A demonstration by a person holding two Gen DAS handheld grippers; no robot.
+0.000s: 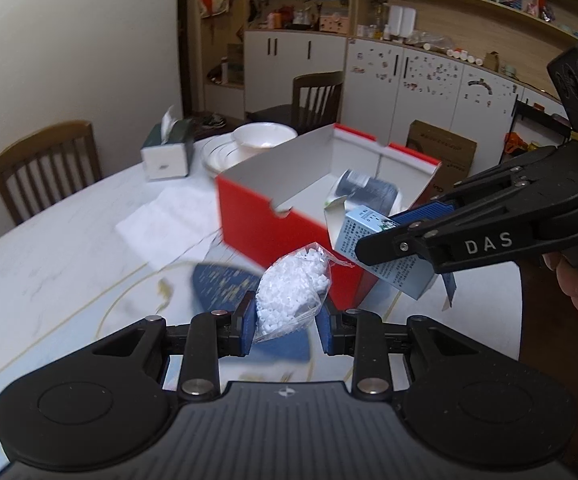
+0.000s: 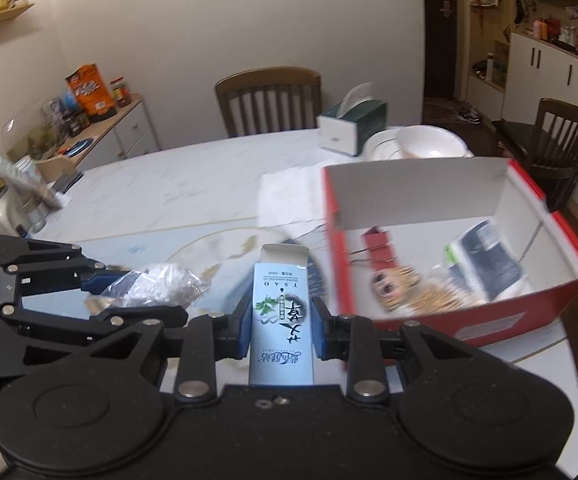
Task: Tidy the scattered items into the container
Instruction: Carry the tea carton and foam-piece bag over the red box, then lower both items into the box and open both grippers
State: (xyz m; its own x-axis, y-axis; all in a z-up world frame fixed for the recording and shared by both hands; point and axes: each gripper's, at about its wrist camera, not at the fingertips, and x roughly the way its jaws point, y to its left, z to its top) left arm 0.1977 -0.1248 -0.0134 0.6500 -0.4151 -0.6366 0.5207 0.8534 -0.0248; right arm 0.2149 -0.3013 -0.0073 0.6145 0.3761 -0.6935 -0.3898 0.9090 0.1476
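We see a white marble table (image 2: 177,184) carrying a red cardboard box (image 2: 449,320) with a white inside, open at the top, on the right side of the right wrist view. In that box lie a tiger-striped plush toy (image 2: 413,292), a dark packet (image 2: 485,256) and a red binder clip (image 2: 377,248). Farther off stand a green tissue box (image 2: 353,124) and stacked white bowls (image 2: 417,142), with a sheet of white paper (image 2: 285,196) between them and the red box.

Our right gripper (image 2: 281,320) is clamped on a pale blue carton (image 2: 281,320) with its top flap open; the carton is held upright just left of the red box's near wall, outside it. In the left wrist view the same carton (image 1: 385,256) hangs at the box's near right corner.

Our left gripper (image 1: 289,316) is closed on a clear bag of white beads (image 1: 293,284), held above the table near the red box's near side, not inside it.
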